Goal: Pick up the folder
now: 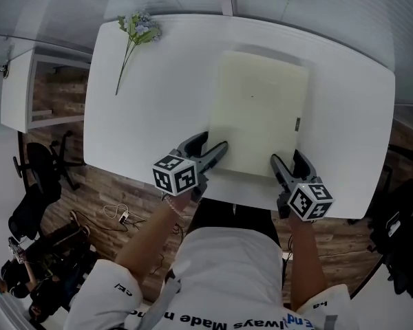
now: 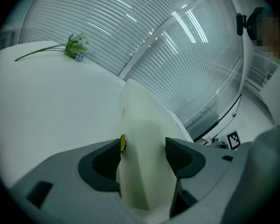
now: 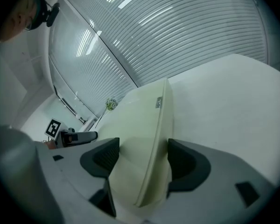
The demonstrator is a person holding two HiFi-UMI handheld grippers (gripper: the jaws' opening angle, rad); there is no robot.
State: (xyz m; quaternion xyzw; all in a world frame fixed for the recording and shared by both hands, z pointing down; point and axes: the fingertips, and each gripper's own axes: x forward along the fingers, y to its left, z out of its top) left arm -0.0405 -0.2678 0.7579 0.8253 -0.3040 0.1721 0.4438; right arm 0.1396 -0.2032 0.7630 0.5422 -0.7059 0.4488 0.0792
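Note:
A cream folder [image 1: 258,112] lies flat on the white table [image 1: 151,108], its near edge close to the table's front edge. My left gripper [image 1: 215,143] stands at the folder's near left corner and my right gripper [image 1: 287,157] at its near right corner. In the left gripper view the folder [image 2: 140,125] runs between the jaws of the left gripper [image 2: 143,153], which stand wide. The right gripper view shows the same: the folder's edge [image 3: 144,125] sits inside the wide jaws of the right gripper [image 3: 143,160]. Neither pair of pads visibly presses on it.
A sprig of artificial flowers [image 1: 138,29] lies at the table's far left corner. A white cabinet [image 1: 27,88] stands left of the table, with an office chair [image 1: 38,177] and cables [image 1: 117,215] on the wooden floor below. A slatted wall rises behind the table.

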